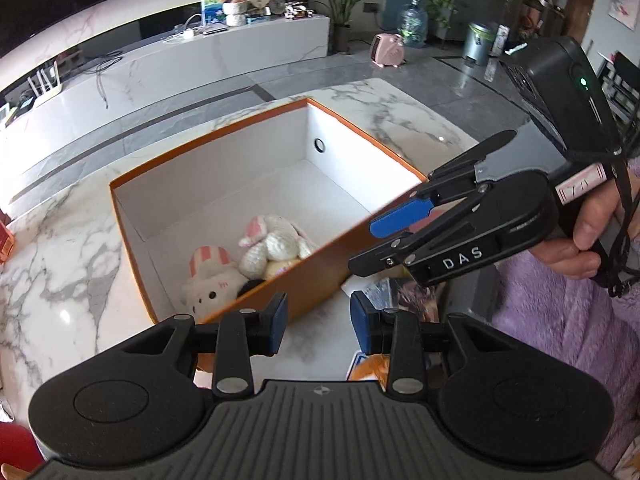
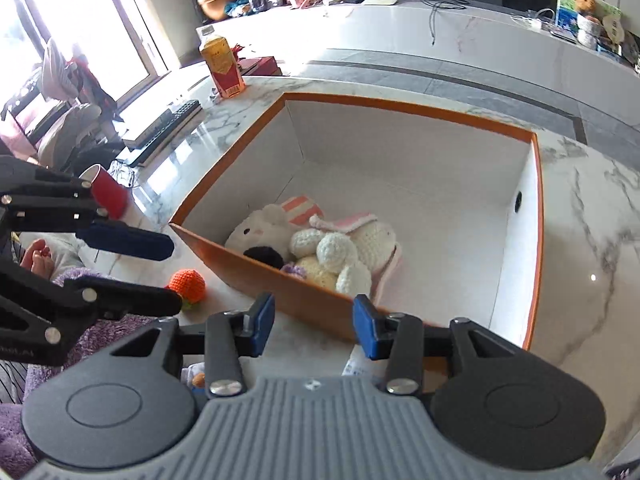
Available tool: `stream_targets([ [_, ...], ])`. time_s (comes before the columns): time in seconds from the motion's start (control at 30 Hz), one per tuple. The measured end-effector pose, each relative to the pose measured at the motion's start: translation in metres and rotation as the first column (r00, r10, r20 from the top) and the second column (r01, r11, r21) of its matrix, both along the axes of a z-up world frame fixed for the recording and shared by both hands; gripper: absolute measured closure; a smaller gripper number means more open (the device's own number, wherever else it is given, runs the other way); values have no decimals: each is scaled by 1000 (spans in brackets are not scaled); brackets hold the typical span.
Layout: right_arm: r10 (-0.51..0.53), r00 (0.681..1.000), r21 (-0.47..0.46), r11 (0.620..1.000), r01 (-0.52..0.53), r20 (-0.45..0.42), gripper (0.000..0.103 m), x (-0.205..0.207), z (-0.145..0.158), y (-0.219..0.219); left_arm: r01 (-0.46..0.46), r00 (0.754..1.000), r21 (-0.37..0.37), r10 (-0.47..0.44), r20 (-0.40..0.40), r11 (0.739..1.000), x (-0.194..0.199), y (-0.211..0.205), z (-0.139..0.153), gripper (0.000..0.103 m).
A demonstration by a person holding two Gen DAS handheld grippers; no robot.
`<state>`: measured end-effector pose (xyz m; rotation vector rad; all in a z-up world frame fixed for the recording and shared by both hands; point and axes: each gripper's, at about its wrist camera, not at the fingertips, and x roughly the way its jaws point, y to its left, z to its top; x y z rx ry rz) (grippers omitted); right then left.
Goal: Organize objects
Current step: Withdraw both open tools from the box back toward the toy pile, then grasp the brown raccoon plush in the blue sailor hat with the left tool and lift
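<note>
A: Orange box (image 2: 304, 304) — where does it sit?

B: On the white marble table (image 2: 592, 240), open-topped; in its near corner lie a white plush cat (image 2: 260, 232) and a cream crocheted rabbit (image 2: 344, 256); left of it on the marble, a red cup (image 2: 110, 192) and an orange crocheted ball (image 2: 187, 286).

A: And the grippers?

B: Left gripper (image 1: 318, 322) spread, holding nothing; right gripper (image 2: 314, 326) likewise spread and empty, just before the box's near wall.

A: The room?

B: A long marble counter (image 2: 460, 28) behind; grey floor between.
</note>
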<state>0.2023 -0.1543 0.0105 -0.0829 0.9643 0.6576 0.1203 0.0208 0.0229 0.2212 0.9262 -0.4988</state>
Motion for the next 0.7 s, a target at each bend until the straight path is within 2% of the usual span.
stream_targets([
  [0.13,-73,997,32,997,75,-36,57,-37,-17,-12,90,996,46,-89,-27,995,-20,-11,-23,58],
  [0.23,-120,991,36,992,122,-59,57,-62,-35,-12,164,986,111,-161,-37,980,-35,-21,-42,56],
  [0.37,-149,987,11,989,150,-59,57,-82,-49,-9,253,967,209,-254,-23,945,-50,-34,-62,43],
  [0.57,-148,987,2,989,149,-60,64,-88,-59,-1,367,925,343,-378,-38,864,-64,-48,-92,35],
  [0.7,-156,986,6,988,157,-65,65,-87,-60,-2,380,916,387,-401,-29,840,-61,-53,-105,28],
])
